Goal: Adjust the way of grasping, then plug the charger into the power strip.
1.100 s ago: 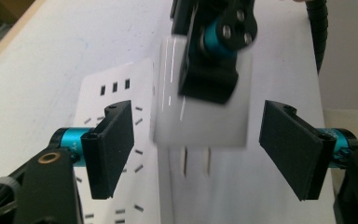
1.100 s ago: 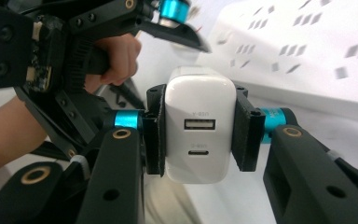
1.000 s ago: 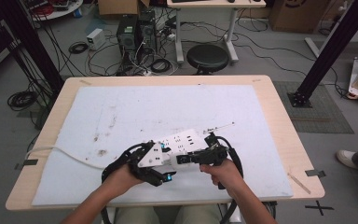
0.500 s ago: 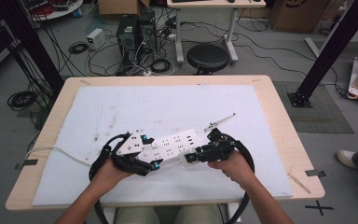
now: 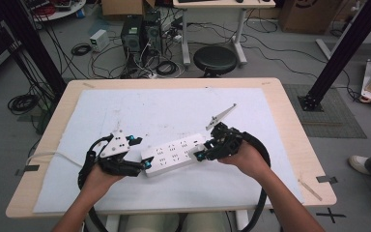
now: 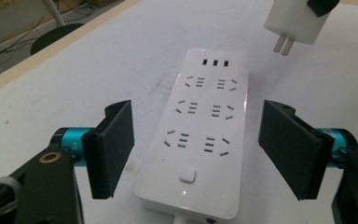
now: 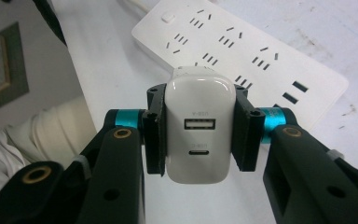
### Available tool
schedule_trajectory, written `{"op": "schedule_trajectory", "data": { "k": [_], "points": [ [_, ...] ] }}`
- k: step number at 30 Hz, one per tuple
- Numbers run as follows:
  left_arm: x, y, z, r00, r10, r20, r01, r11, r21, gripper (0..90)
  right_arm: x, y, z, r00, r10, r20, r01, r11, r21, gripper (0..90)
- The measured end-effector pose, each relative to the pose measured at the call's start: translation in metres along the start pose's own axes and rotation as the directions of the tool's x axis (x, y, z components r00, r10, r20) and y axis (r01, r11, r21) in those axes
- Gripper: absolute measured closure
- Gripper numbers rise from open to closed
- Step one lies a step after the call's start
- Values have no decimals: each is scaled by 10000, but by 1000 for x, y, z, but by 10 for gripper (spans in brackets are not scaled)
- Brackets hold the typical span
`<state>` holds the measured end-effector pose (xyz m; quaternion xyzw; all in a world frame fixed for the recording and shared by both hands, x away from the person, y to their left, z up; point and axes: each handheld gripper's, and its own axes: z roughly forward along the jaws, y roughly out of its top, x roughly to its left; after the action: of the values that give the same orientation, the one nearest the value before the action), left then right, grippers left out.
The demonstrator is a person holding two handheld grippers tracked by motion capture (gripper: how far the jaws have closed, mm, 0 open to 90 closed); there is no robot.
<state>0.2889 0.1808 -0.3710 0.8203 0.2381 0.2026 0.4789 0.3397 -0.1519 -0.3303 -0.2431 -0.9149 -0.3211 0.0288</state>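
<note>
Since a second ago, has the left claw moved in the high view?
Yes. The left claw has slid toward the table's left edge, off the middle of the power strip to its left end, where it stands open.

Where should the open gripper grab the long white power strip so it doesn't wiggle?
Probably across its two long sides, at the switch end. The power strip lies flat, and the left gripper already has one open jaw on each side of that end, so it can come straight down from above and close. The flat, parallel sides suit the flat pads. That also leaves the far sockets free for the charger.
</note>
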Motion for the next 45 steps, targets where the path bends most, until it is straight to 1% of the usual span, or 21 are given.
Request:
{"op": "schedule_trajectory", "data": {
  "k": [6,9,10,11,14,15,18,21,22,23,26,29,33,36,37,38,39,40,41,44,45],
  "points": [
    [3,-3,-6,9996,-146,-241,144,9999,-68,269,2,7,-3,9987,-359,355,342,9983,465,636],
    [4,-4,-8,9994,-204,-279,202,9998,-76,269,2,9,-4,9978,-555,364,533,9968,592,636],
    [5,-6,-9,9991,-232,-346,230,9997,-83,269,3,11,-5,9962,-738,461,701,9945,780,636],
    [5,-6,-10,9988,-305,-371,302,9995,-91,270,2,12,-5,9947,-906,492,866,9932,779,636],
    [5,-7,-12,9986,-350,-403,345,9993,-117,270,1,15,-6,9938,-968,543,917,9918,891,636],
    [4,-8,-14,9983,-386,-438,379,9991,-174,269,1,20,-8,9912,-1199,568,1140,9887,969,636],
    [5,-8,-17,9981,-407,-466,398,9990,-191,269,0,26,-10,9867,-1487,654,1408,9837,1117,636],
    [6,-9,-19,9974,-512,-499,498,9983,-288,269,0,35,-12,9812,-1793,709,1674,9747,1481,636],
    [6,-11,-20,9963,-671,-529,649,9970,-422,268,-1,37,-11,9781,-1953,716,1825,9709,1548,636],
    [7,-11,-21,9963,-685,-526,661,9968,-455,267,-3,40,-11,9746,-2105,760,1958,9665,1660,636],
    [10,-15,-22,9948,-868,-533,835,9946,-619,263,-5,45,-10,9743,-2136,710,1978,9630,1828,636],
    [12,-20,-25,9927,-1027,-636,974,9919,-821,257,-9,51,-8,9654,-2511,706,2328,9515,2011,636],
    [13,-27,-29,9884,-1275,-823,1188,9875,-1037,257,-14,57,-6,9633,-2599,678,2397,9457,2197,636],
    [14,-30,-32,9864,-1340,-957,1240,9869,-1034,257,-18,60,-6,9596,-2731,677,2510,9395,2330,636],
    [14,-32,-33,9852,-1383,-1014,1273,9860,-1077,257,-20,61,-6,9570,-2817,687,2578,9350,2434,636],
    [14,-32,-33,9852,-1383,-1014,1273,9860,-1077,257,-20,61,-6,9570,-2817,687,2578,9350,2434,636],
    [15,-34,-37,9821,-1492,-1149,1362,9842,-1134,257,-22,67,-6,9421,-3277,709,2993,9175,2621,636],
    [15,-34,-37,9821,-1492,-1149,1362,9842,-1134,257,-23,68,-6,9388,-3372,698,3087,9139,2636,636],
    [16,-34,-38,9817,-1492,-1181,1360,9842,-1131,257,-23,68,-6,9388,-3372,698,3087,9139,2636,636],
    [16,-34,-40,9805,-1502,-1271,1355,9838,-1172,257,-26,72,-5,9277,-3648,794,3281,8981,2929,636],
    [16,-34,-40,9805,-1502,-1271,1355,9838,-1172,257,-26,72,-5,9277,-3648,794,3281,8981,2929,636]
  ]
}}
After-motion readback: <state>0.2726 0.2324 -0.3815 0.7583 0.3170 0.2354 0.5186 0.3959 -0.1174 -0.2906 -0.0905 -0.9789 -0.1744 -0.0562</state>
